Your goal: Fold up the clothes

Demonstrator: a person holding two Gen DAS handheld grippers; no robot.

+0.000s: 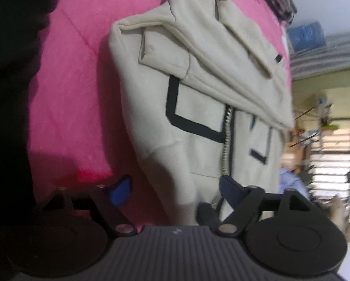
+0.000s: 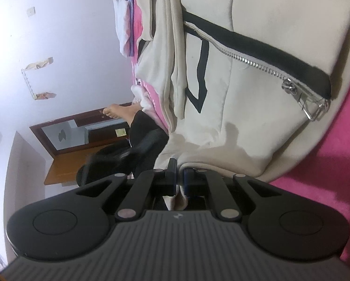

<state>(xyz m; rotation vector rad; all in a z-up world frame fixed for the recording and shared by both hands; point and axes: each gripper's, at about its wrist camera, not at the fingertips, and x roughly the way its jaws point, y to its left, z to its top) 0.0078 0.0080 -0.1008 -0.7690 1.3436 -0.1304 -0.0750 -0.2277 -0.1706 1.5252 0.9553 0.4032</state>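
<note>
L gripper (image 1: pixel 175 190): jaws part open, blue pads (image 1: pixel 121 190) spread w/ the jacket (image 1: pixel 198 107) hem between them. Pads don't press the cloth as far as I can see, so nothing gripped. Frame is motion-blurred, so contact at the far pad is hard to call.

R gripper (image 2: pixel 179 180): jaws nearly together, pinched on a fold of jacket (image 2: pixel 257 121) hem; cloth bunches right at the tips and runs down between the fingers (image 2: pixel 172 175).

Jacket: beige, black trim lines, metal zip (image 1: pixel 227 140). Lies on the pink blanket (image 1: pixel 76 93), straight ahead of L gripper, sleeves folded across the upper body. In the R view it fills everything ahead and to the right of the tips; zip (image 2: pixel 257 63) w/ black tape runs diagonally, puller (image 2: pixel 310 104) at its end, ahead-right of the jaws. Blanket (image 2: pixel 327 175) shows right of R gripper.

Left of R tips: person's bare foot (image 2: pixel 118 111) and dark trouser leg (image 2: pixel 144 126), beyond the jacket edge. Further ahead-left, a folded white/purple stack (image 2: pixel 124 28) on the blanket.
</note>
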